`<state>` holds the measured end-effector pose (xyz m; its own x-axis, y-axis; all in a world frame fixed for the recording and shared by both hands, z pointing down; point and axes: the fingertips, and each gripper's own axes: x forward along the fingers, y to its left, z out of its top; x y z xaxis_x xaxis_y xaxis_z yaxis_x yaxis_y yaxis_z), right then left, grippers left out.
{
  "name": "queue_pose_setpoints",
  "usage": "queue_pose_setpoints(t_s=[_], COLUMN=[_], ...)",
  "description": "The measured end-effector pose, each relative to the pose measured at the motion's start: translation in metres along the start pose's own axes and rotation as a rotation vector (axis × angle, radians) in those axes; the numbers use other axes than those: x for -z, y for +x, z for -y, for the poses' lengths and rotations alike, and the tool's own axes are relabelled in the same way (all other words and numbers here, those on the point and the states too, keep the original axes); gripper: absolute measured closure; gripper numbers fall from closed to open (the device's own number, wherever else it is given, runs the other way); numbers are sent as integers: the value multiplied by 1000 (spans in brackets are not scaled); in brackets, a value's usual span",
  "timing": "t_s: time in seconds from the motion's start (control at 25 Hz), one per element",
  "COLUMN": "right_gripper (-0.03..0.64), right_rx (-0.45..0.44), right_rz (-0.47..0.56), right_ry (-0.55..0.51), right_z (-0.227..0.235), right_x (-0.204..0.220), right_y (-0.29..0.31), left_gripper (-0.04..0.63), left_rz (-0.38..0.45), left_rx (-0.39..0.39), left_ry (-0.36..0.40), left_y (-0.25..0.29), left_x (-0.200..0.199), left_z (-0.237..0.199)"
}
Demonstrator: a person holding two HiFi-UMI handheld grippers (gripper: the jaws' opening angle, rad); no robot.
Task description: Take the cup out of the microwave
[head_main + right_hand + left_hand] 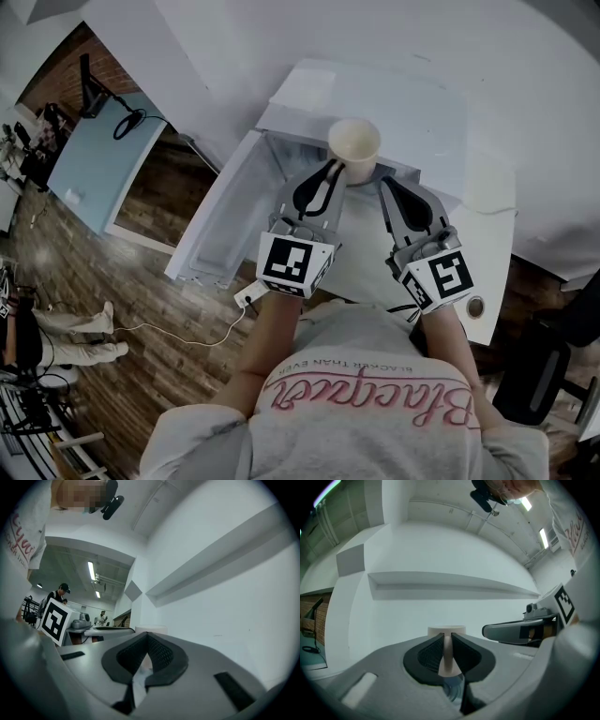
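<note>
- We find the left gripper [334, 171] held forward, roughly level, its jaws clamped on a thin part of the cup [354, 142].
- We find the right gripper [387, 184] just beside it, pointing the same way, its jaw tips met.
- We note the left forearm [267, 333] and the right forearm [445, 330] reaching forward side by side.

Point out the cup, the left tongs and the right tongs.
cup [354, 142]: head view, inside its open mouth.
left tongs [447, 638]: left gripper view, between tips clamped on the cup's wall.
right tongs [146, 634]: right gripper view, where the closed tips meet.
</note>
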<state>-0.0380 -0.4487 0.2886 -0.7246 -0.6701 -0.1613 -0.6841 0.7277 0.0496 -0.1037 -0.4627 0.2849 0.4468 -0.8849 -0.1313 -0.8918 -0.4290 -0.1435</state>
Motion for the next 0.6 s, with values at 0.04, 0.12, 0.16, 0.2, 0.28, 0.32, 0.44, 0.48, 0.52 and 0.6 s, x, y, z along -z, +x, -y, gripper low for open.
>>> queue_pose_setpoints(t_s=[0.04,0.12,0.16,0.2,0.28,0.32,0.44,0.48,0.52,0.6], right_gripper=[606,606,606,606,606,606,606,606,606,606], right_rx=[5,19,25,31,42,45,40,36,33,30], right_rz=[12,40,51,57,54,52,54,55,56,51], right_ry=[-14,-27,-26,-26,-31,-35,-41,-42,-44,-46], right_z=[0,0,1,1,3,4,3,2,2,1], right_x=[-3,-8,-11,-12,-12,-11,-12,-12,-12,-11], right_y=[-1,-2,-3,-3,-3,-3,-3,-3,-3,-3], left_gripper=[543,545,544,544,543,544,543,543,544,545], left_rz=[2,6,10,13,21,24,30,31,31,31], left_rx=[3,12,16,19,19,20,32,35,36,40], left_ry=[0,-1,-1,0,6,11,20,21,22,25], left_y=[0,1,1,1,2,2,4,4,4,5], left_x=[0,-1,-2,-2,-4,-4,-6,-5,-5,-4], left_z=[1,3,3,4,5,5,8,9,9,11])
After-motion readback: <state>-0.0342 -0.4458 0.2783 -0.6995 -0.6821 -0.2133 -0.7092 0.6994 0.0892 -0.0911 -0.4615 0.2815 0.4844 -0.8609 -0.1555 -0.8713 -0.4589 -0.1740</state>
